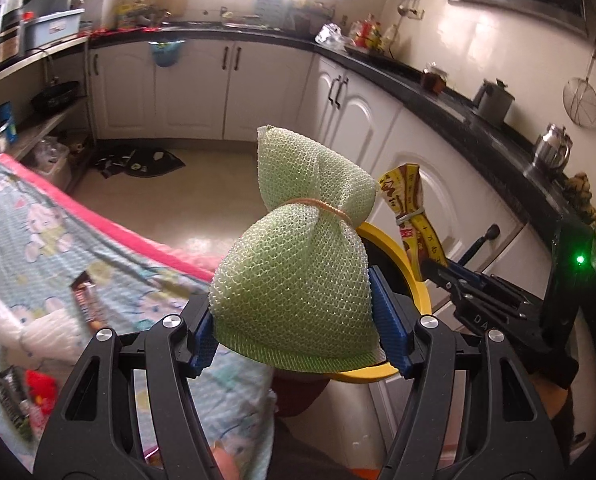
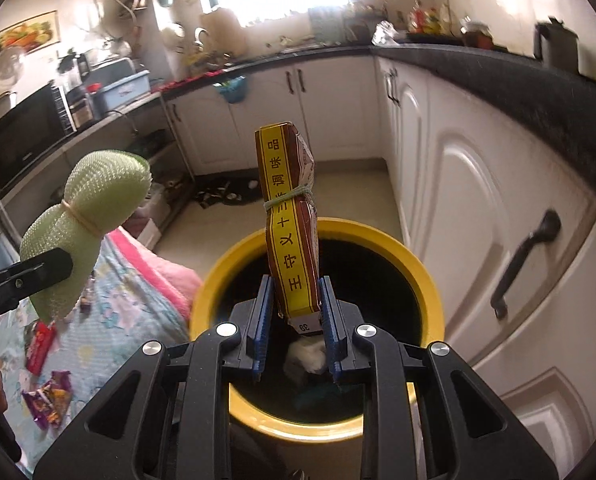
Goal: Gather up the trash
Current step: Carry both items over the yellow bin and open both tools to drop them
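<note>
White cabinets (image 1: 201,84), black countertop (image 1: 438,88), and a microwave (image 2: 25,136).

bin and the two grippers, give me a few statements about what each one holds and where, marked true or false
1. The left gripper is shut on the green mesh bundle. True.
2. The right gripper is empty. False: it is shut on the brown and yellow packet.
3. The packet is held above the open yellow-rimmed bin. True.
4. The bin has a lid on. False: it is open, with white trash inside.
5. A rubber band cinches the mesh bundle. True.
</note>
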The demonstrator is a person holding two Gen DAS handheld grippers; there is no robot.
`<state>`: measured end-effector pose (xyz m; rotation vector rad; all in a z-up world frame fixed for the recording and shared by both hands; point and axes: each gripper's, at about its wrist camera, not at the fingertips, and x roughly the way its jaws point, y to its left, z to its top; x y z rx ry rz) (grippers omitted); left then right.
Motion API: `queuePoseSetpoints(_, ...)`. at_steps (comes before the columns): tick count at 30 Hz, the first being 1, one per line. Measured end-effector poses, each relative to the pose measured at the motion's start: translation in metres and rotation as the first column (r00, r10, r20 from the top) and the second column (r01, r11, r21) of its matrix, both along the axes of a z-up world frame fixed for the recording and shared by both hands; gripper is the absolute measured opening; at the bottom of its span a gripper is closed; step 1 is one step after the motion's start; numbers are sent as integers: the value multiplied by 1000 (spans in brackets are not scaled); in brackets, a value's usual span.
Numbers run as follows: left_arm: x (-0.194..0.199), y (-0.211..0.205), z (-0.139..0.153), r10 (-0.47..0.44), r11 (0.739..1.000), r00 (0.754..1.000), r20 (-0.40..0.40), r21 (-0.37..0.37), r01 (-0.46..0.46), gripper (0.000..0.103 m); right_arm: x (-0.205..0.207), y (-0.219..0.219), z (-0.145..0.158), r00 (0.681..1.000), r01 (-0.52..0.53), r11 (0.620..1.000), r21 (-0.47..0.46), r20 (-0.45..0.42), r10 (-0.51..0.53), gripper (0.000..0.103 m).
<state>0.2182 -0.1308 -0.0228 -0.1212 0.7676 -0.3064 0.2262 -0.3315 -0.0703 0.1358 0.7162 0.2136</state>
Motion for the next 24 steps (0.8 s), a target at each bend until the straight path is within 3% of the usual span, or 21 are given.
queuePoseSetpoints(12,40,-38,-24,-54,999,996,-74,-3,54,59,16,-15,-38,994,36,999,29,-108,-33,22)
queuePoseSetpoints(15,45,-39,-27,-54,999,995,-85,-12,53,64,17,-16,-41,993,48,998,32,-105,-44,24)
queuePoseSetpoints(19,48,-32,-31,-9,1000,996,-90,-7,8,73,17,-21,-43,990,88,996,29,-109,-84,52)
queuePoseSetpoints(24,42,-10,-28,53,999,996,-76,3,-53,89,14,-23,-39,988,123,992,18,-92,-121,63)
